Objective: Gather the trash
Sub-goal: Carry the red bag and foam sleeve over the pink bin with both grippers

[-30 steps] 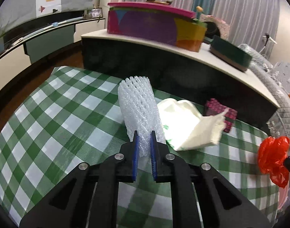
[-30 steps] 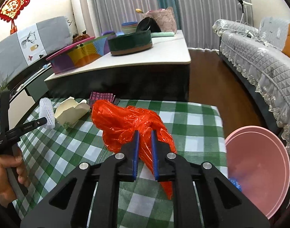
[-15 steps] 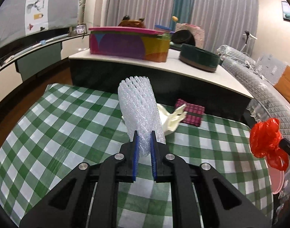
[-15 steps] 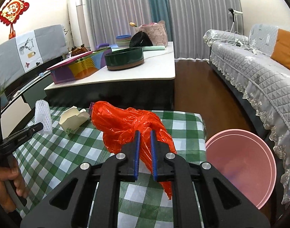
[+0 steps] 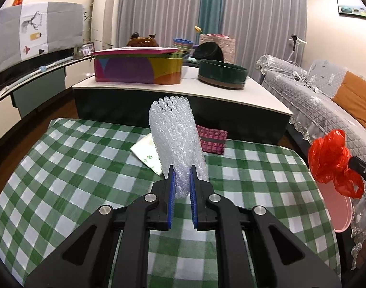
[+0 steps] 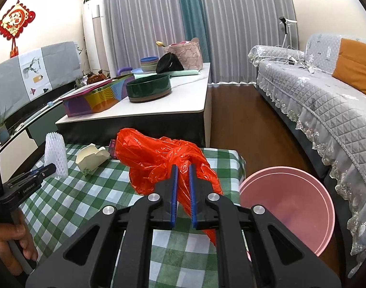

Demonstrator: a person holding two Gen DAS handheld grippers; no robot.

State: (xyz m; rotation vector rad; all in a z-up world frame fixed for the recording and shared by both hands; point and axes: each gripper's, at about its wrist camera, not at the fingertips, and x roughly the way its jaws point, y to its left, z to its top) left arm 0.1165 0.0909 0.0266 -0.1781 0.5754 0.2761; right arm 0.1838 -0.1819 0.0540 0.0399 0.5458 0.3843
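My left gripper (image 5: 182, 171) is shut on a white foam net sleeve (image 5: 177, 141) and holds it upright above the green checked table (image 5: 63, 168); the sleeve also shows in the right wrist view (image 6: 55, 154). My right gripper (image 6: 182, 170) is shut on a crumpled red plastic bag (image 6: 156, 160), held above the table's right part; the bag also shows in the left wrist view (image 5: 331, 162). A pink bin (image 6: 288, 206) stands on the floor just off the table's right edge. A cream paper box (image 6: 91, 159) and a magenta packet (image 5: 211, 139) lie on the table.
A low white-topped cabinet (image 5: 183, 88) with a colourful tin (image 5: 137, 66) and a dark green round box (image 5: 221, 74) stands behind the table. A grey quilted sofa (image 6: 327, 110) runs along the right. Dark wooden floor (image 6: 235, 120) lies between them.
Both grippers have risen and tilted up while still holding the sleeve and the bag. The left view has swung right, so the paper box now sits behind the sleeve.
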